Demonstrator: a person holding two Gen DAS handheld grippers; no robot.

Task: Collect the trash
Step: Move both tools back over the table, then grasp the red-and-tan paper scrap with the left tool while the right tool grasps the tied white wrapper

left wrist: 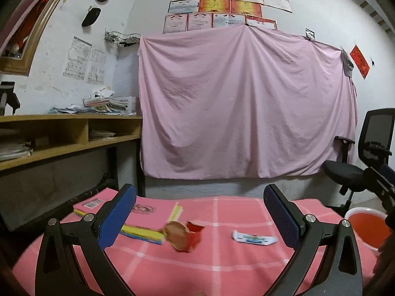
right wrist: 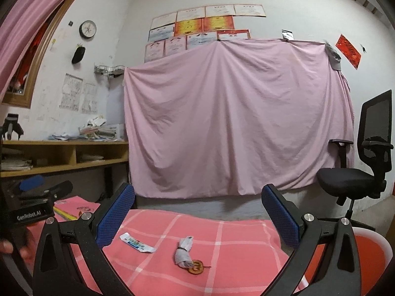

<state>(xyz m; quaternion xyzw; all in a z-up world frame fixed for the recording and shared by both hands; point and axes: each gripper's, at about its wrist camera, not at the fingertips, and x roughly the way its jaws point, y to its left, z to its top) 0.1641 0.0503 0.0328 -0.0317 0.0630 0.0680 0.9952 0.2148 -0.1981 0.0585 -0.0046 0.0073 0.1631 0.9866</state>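
Both hand-held grippers gape empty; I risk knocking the blurred red carton off the surface.

Your grippers' fingers are matt black plastic, faced with dimpled blue pads and fixed by shiny metal bolts. The tablecloth in the lower centre is soft pink checked cloth. A glossy white plastic wrapper lies on it. At left, the shelf is smooth pale wood. Behind, the sheet is creased matt cloth.
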